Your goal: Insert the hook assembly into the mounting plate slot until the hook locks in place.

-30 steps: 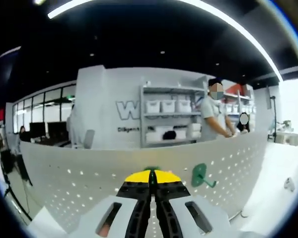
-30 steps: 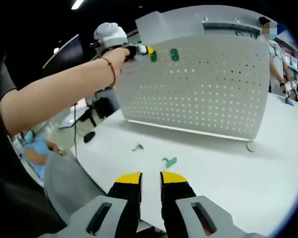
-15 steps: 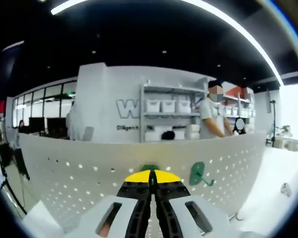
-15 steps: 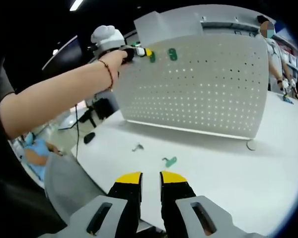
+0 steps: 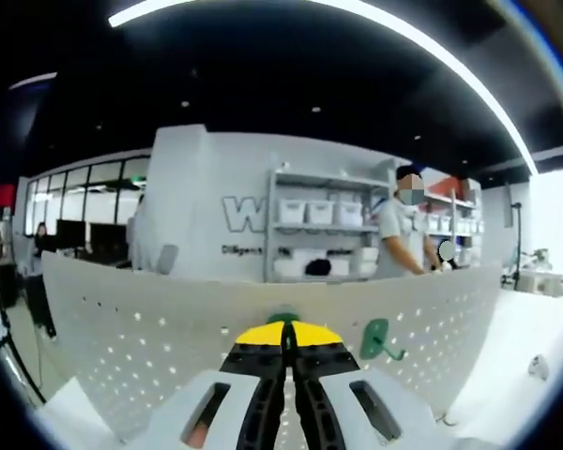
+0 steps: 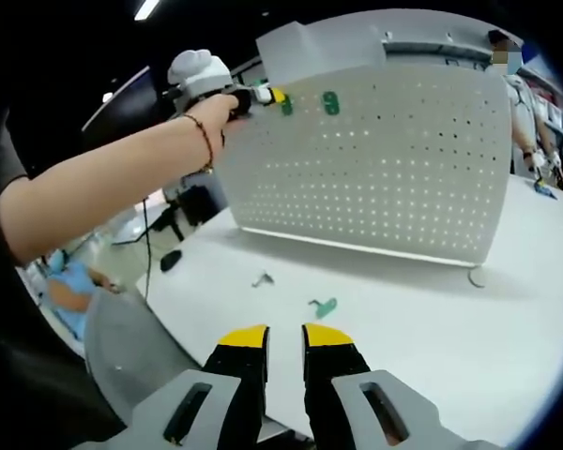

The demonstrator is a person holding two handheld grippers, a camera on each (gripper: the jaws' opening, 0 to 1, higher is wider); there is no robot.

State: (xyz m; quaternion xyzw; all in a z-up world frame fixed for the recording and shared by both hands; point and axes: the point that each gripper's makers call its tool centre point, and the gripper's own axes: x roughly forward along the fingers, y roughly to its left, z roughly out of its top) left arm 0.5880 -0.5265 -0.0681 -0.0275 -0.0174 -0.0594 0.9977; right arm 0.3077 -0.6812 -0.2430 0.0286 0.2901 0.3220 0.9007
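Little changed, left gripper (image 5: 283,330) seemingly clamping green hook (image 5: 283,318) at pegboard (image 6: 385,159), right gripper (image 6: 284,335) parted, empty.

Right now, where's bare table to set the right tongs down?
The widest bare table lies right of the loose green hook, below the pegboard, out to its foot. It is tighter on the left, where the green hook and a grey hook lie.

My left gripper (image 5: 283,330) hides nearly all of the green hook (image 5: 283,318) at its tips, so I cannot tell whether it sits in the plate (image 5: 150,328). The small grey part (image 6: 261,278) on the table (image 6: 432,319) is too small to identify.
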